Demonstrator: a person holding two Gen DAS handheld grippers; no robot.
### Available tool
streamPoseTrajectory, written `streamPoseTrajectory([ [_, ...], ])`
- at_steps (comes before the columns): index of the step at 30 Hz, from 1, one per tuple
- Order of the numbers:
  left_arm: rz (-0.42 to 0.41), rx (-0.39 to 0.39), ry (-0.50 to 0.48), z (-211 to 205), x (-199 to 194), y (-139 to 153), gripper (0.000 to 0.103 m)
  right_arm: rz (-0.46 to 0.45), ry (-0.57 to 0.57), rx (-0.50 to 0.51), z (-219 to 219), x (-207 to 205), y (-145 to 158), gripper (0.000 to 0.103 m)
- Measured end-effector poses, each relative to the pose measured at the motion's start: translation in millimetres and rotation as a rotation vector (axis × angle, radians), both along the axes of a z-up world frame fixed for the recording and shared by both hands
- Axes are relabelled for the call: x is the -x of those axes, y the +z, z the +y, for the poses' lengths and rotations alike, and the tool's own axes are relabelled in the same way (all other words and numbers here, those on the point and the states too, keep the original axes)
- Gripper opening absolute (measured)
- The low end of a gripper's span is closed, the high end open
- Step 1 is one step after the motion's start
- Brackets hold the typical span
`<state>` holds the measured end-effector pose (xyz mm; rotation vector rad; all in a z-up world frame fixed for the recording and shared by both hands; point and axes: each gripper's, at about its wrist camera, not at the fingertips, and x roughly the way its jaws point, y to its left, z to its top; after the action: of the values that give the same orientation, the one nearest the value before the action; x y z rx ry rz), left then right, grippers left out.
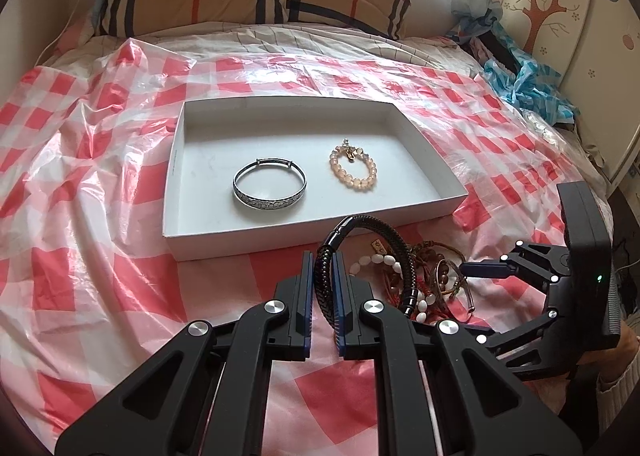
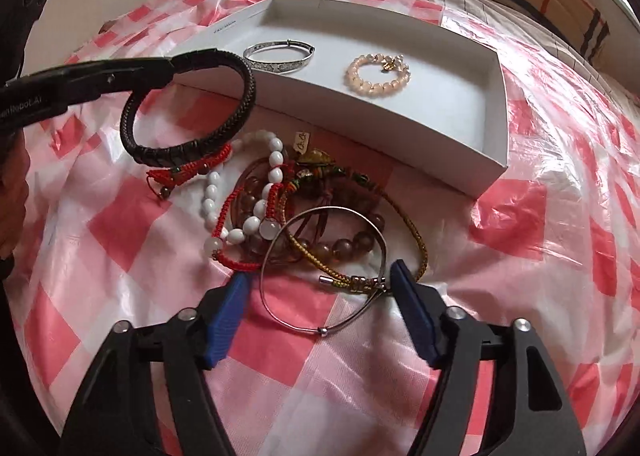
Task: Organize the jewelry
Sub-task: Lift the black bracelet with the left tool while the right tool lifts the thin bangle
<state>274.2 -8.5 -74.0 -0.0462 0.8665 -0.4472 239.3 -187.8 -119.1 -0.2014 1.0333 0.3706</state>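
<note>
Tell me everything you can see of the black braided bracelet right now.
The black bracelet is a thick braided band, leather by the look of it, closed by a glossy dark tubular clasp. The left gripper is shut on it, pads on either side of the band, and the loop stands upright. It hangs just in front of the white tray, above the edge of the jewelry pile. Whether its lowest part touches the red cord below cannot be told.

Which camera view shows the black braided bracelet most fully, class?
The right wrist view: the black braided bracelet appears as a nearly whole loop, pinched by the left gripper. In the left wrist view the bracelet is seen edge-on, partly hidden between the fingers.
</note>
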Motion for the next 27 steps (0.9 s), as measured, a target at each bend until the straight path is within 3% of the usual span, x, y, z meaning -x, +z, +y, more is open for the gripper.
streamPoseTrajectory([
  [1, 0.000, 0.001, -0.001, 0, 0, 0, 0.008, 0.009, -0.004, -0.035, -4, 0, 2, 0.087],
  [4, 0.000, 0.001, 0.000, 0, 0, 0, 0.008, 0.015, -0.015, -0.106, -15, 2, 7, 0.087],
  [9, 0.000, 0.001, -0.001, 0, 0, 0, 0.008, -0.006, -0.055, -0.084, -19, 0, 8, 0.087],
  [10, 0.000, 0.000, -0.002, 0, 0, 0, 0.008, -0.004, -0.048, -0.068, -16, -1, 6, 0.085],
  [12, 0.001, -0.001, -0.001, 1, 0, -1, 0.008, 0.016, -0.029, -0.039, -11, -1, 1, 0.068],
  [14, 0.001, -0.002, -0.001, 1, 0, -2, 0.008, 0.016, -0.022, -0.006, -9, -3, -2, 0.061],
  [20, 0.001, 0.003, 0.004, 1, 0, -1, 0.008, -0.007, -0.051, -0.073, -20, -3, 8, 0.059],
  [27, -0.003, 0.007, 0.010, 2, 0, 0, 0.008, -0.106, -0.049, -0.088, -17, 1, 25, 0.059],
])
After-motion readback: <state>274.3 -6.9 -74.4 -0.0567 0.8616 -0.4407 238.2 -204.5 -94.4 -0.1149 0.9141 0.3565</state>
